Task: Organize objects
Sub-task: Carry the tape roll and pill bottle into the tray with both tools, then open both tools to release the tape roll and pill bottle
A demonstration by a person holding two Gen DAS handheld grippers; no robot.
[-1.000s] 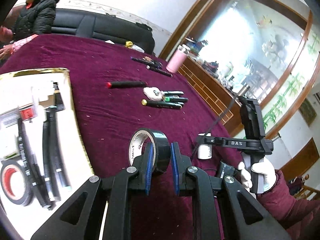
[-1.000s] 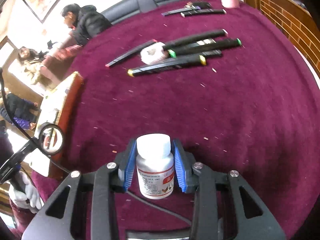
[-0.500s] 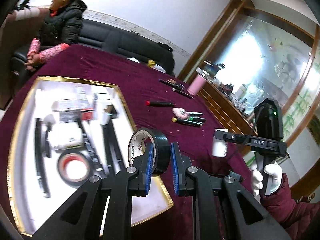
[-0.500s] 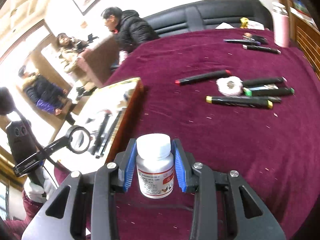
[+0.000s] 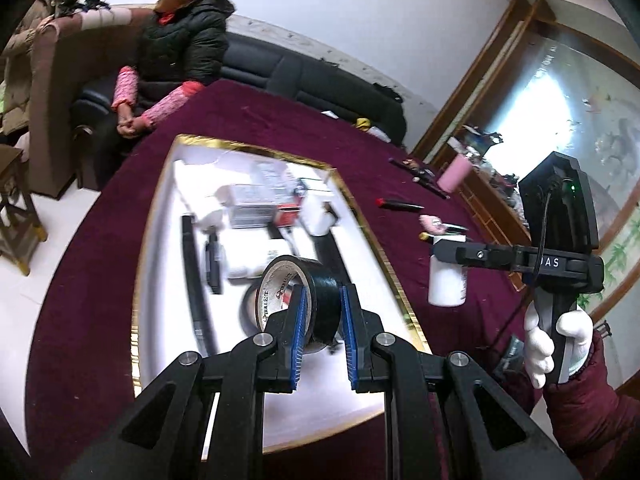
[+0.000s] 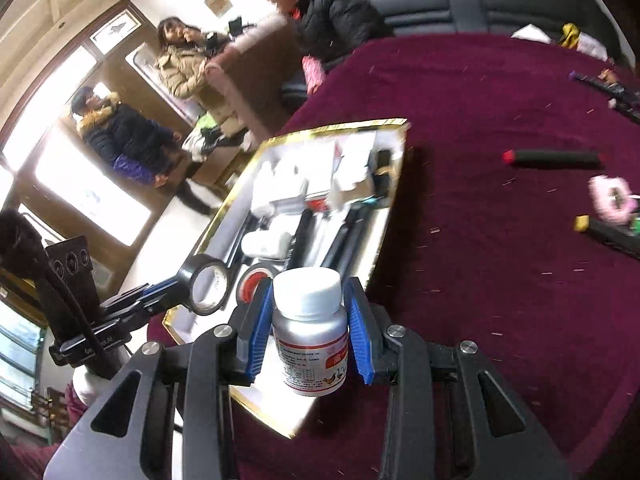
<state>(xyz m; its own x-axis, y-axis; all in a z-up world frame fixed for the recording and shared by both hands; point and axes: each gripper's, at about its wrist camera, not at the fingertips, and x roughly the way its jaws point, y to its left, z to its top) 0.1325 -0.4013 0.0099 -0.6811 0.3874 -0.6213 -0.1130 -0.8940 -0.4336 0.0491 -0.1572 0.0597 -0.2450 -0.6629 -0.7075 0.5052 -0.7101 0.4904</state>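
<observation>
Left hand-held gripper point(image 5: 323, 316) clamped on a roll of black tape point(image 5: 298, 300), blue pads pressing its sides, roll standing on edge. Hovering over the near part of the white tray point(image 5: 384, 264) with the gold rim, not touching anything in it.

Right hand-held gripper point(image 6: 307, 322) closed on a white pill bottle point(image 6: 310, 336), upright, white cap on top, label with red print facing the camera. Held in the air just past the tray's near right corner, above the maroon cloth of the desk point(image 6: 480, 280). Same bottle point(image 5: 447, 282) visible from the left view too, off to the right of the tray, with a white-gloved hand point(image 5: 556, 340) gripping the handle.

In the tray: a second tape roll with a red core point(image 6: 251, 284) lying flat, several black pens or markers point(image 5: 191, 264), a white bottle lying on its side point(image 6: 266, 245), some small boxes further back, a bit blurry.

Out on the cloth, well apart from the tray: a black marker with a red cap point(image 6: 554, 157), a pink round thing point(image 6: 611, 199), a yellow-capped marker point(image 6: 610, 234), a pink cup point(image 5: 454, 175) further back.

Seated person in a black jacket point(image 5: 180, 52) beyond the desk's far edge.
</observation>
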